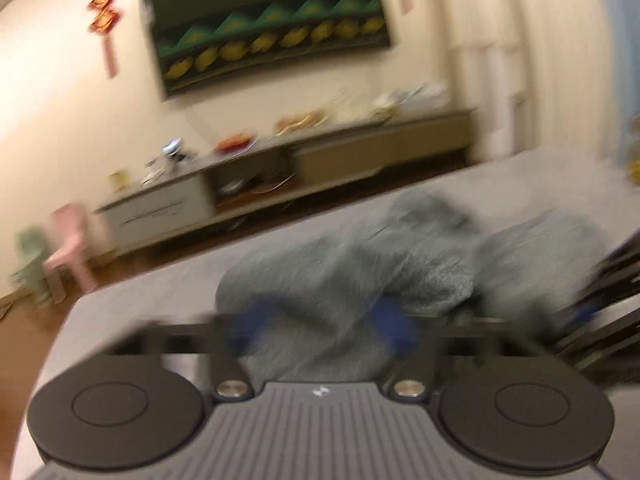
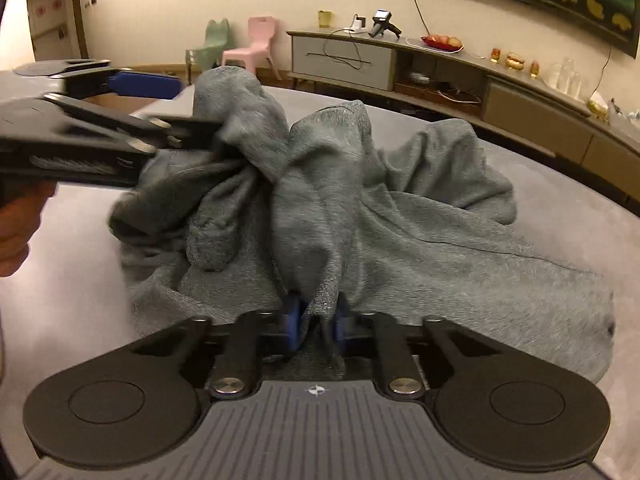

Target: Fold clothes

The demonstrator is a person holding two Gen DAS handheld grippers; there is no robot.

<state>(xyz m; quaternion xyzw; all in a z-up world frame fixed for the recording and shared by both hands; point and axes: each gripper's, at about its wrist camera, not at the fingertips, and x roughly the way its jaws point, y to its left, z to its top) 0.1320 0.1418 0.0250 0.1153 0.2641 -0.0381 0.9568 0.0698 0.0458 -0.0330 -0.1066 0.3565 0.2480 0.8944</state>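
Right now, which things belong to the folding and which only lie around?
For the job:
grey garment
left gripper
right gripper
grey surface

Lying about:
pink chair
green chair
fruit plate

Two close wrist views, shared garment (image 2: 360,208)

Grey bed (image 2: 540,184) carried one crumpled grey-green garment (image 2: 400,220), heaped directly ahead of the right claw (image 2: 316,328), spreading to its right.
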